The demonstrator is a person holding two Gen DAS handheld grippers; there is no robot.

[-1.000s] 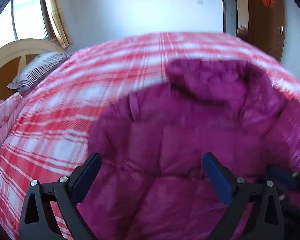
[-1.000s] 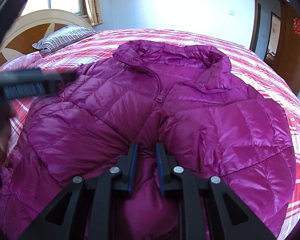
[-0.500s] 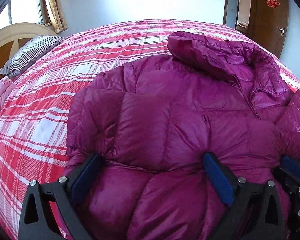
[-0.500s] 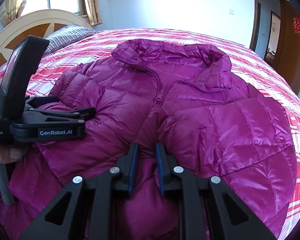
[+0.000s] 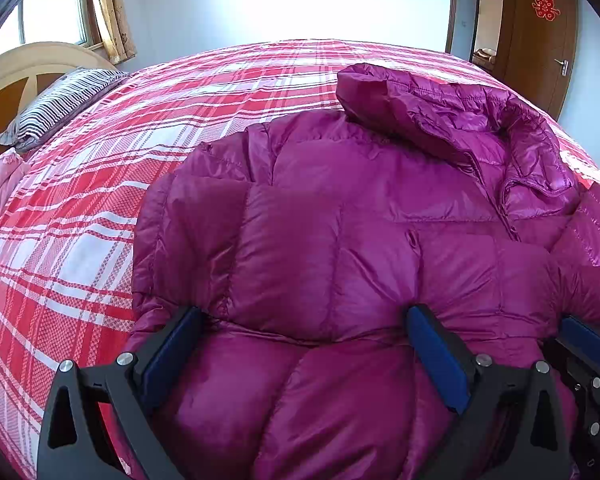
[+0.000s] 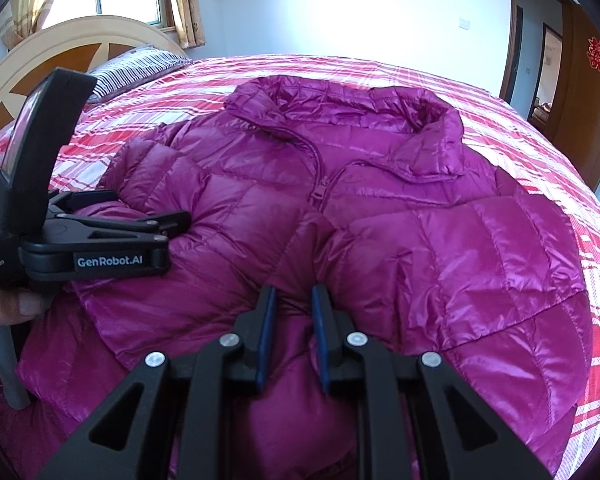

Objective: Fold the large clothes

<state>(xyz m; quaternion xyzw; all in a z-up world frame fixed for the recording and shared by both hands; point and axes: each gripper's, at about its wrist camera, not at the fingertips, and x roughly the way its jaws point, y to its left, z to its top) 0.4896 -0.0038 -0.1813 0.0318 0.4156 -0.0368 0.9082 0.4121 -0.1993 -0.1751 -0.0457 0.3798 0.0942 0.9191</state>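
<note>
A magenta quilted down jacket point(image 5: 340, 240) lies front up on the bed, collar at the far end; it also shows in the right wrist view point(image 6: 380, 220). Its left sleeve is folded across the chest. My left gripper point(image 5: 300, 344) is wide open, its fingers resting on the folded sleeve, gripping nothing. It shows from the side in the right wrist view point(image 6: 172, 224). My right gripper point(image 6: 292, 320) is nearly shut, pinching a fold of the jacket at the lower front. Its fingers point(image 5: 588, 340) show at the right edge of the left wrist view.
The jacket lies on a red and white plaid bedspread point(image 5: 120, 184). A striped pillow point(image 5: 56, 104) and a wooden headboard point(image 6: 60, 64) are at the far left. A wooden door point(image 5: 540, 36) stands at the far right.
My left gripper has swung in over the jacket and settled low on the folded left sleeve, still open. My right gripper has kept its grip and place.
</note>
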